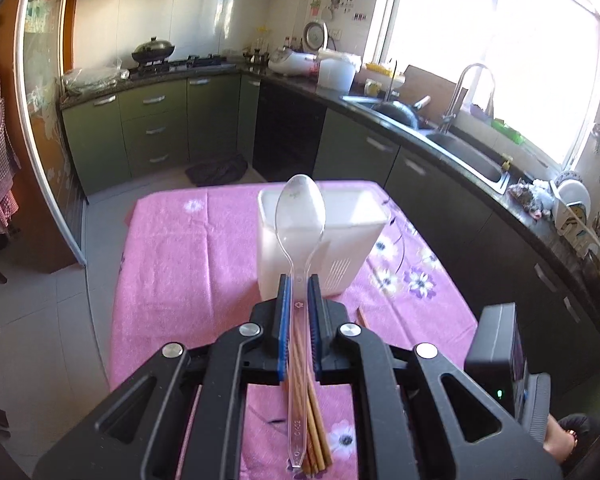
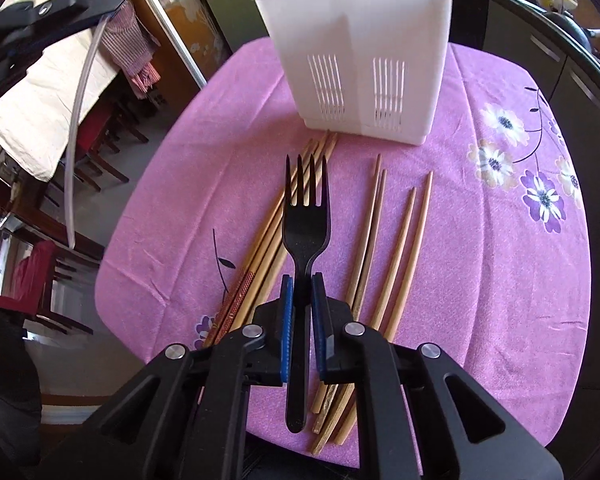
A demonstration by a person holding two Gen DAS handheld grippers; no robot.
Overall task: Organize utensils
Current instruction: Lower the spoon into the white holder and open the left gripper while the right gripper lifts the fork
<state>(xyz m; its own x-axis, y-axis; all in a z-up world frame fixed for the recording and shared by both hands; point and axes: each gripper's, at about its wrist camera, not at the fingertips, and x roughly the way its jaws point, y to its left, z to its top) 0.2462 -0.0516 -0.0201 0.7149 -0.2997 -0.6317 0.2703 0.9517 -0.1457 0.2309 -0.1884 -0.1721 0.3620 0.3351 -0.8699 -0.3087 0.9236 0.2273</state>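
Note:
My left gripper [image 1: 300, 284] is shut on a clear plastic spoon [image 1: 300, 216], bowl pointing forward over the white utensil holder [image 1: 352, 236]. My right gripper [image 2: 303, 284] is shut on a black plastic fork [image 2: 306, 224], tines pointing toward the white utensil holder [image 2: 360, 60]. Several wooden chopsticks [image 2: 384, 240] lie on the pink cloth below the fork, in two loose groups. The left gripper [image 2: 52, 8] with the spoon handle shows at the upper left of the right wrist view. Chopsticks [image 1: 312, 432] also show under the left gripper.
The small table is covered by a pink floral cloth [image 2: 500, 280]. A kitchen counter with a sink [image 1: 472, 156] runs along the right, a stove with a wok [image 1: 154, 50] at the back. Dining chairs [image 2: 32, 280] stand to the left.

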